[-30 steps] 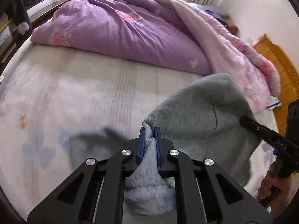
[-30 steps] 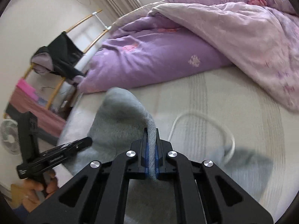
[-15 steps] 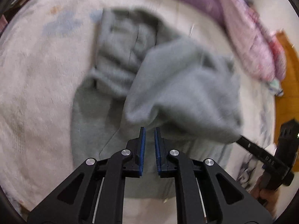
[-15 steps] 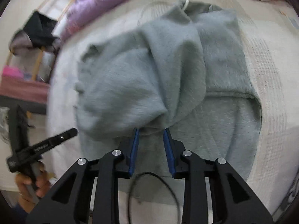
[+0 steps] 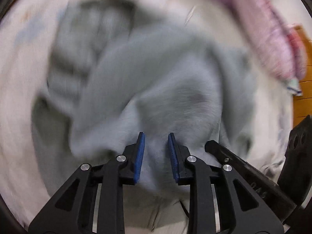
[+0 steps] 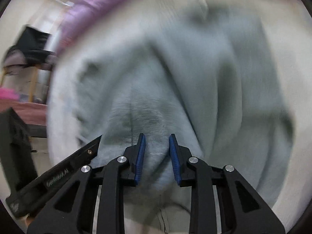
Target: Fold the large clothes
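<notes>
A large grey fleece garment [image 5: 156,81] lies bunched on the pale bed sheet [image 5: 17,74]; it also fills the right wrist view [image 6: 175,81]. Both views are motion-blurred. My left gripper [image 5: 156,136] is open, its blue pads apart, just above a raised fold of the garment. My right gripper [image 6: 157,137] is open too, close over another fold. Each gripper shows at the edge of the other's view: the right one [image 5: 243,167] and the left one [image 6: 58,173].
A purple and pink duvet [image 5: 269,31] lies along the far side of the bed, also in the right wrist view [image 6: 93,5]. A wooden bed frame [image 5: 304,81] is at the right. A rack with dark clothes [image 6: 29,48] stands beyond the bed's left side.
Both grippers let go of the grey garment, which dropped in a heap on the bed. Both have tilted down, come closer to the cloth and opened wider.
</notes>
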A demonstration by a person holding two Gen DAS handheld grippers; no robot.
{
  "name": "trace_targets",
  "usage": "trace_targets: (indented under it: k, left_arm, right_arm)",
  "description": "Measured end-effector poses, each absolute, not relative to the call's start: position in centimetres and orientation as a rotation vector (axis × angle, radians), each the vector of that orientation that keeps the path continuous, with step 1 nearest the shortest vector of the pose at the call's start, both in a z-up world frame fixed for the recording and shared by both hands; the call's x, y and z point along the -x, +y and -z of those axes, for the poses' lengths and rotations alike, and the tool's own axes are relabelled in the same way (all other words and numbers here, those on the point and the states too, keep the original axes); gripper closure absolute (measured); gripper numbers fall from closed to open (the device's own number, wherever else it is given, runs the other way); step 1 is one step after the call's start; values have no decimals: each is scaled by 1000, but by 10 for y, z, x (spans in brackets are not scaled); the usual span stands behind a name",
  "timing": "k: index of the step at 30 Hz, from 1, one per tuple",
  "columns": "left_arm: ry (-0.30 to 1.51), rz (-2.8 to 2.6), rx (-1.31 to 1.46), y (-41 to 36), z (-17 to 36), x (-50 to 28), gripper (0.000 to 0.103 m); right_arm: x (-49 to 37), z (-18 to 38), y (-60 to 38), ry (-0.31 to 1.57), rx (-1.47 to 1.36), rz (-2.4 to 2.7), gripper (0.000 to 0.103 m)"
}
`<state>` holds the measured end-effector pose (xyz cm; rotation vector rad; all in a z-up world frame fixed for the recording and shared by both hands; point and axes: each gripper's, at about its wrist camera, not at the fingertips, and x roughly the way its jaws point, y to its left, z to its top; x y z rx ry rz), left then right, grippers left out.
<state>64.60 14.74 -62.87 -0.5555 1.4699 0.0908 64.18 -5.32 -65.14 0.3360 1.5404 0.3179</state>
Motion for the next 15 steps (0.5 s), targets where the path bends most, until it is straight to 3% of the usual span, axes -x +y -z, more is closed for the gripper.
trace_targets:
  k: [4, 10, 14, 15]
  left_arm:
    - [1438, -91, 551, 145, 641, -628, 78]
    - [1383, -78, 661, 162, 610, -639, 77]
    - [1264, -111, 696, 186, 572, -664, 47]
    - [1232, -113, 710, 192, 564, -673, 46]
  right_arm:
    - [-631, 665, -58, 1539, -364, -294, 88]
    - [-646, 638, -65, 1527, -440, -305, 84]
    - [-682, 588, -80, 1384, -468, -300, 66]
    - [-691, 580, -82, 1361, -460, -297, 65]
